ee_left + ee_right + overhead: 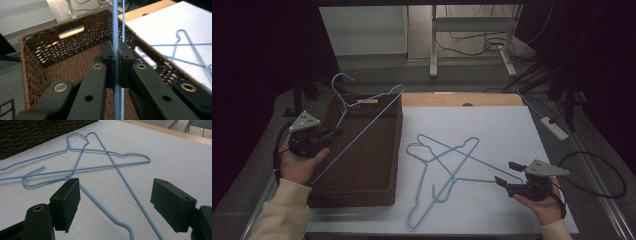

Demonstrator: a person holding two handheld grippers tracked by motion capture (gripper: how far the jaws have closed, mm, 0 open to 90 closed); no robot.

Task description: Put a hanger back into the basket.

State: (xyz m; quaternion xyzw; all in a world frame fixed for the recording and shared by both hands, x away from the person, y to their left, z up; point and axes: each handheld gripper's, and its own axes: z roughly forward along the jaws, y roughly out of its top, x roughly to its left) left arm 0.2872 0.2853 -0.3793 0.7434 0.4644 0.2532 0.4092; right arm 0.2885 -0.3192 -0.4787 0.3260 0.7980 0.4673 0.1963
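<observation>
The left gripper, at the left of the high view, has its jaws pinched tight on the wire of a blue hanger, which hangs tilted over the brown woven basket, hook up toward the upper left and one corner near the basket's far right rim. In the left gripper view the wire runs straight up between the closed pads, with the basket's floor below it. To do this step well, I judge the hanger should be laid flatter and lowered so its long bar clears the rim before the grip loosens; released at this slant it could catch on the basket's wall and tip out. The right gripper, low right in the high view, stands wide open and holds nothing, its pads hovering by two more blue hangers that lie crossed on the white sheet in the centre. The sheet covers a wooden tabletop, whose bare edge shows at the far side. Beyond it the room is dim, with metal table legs, loose cables on the floor and a white power strip at the right.
</observation>
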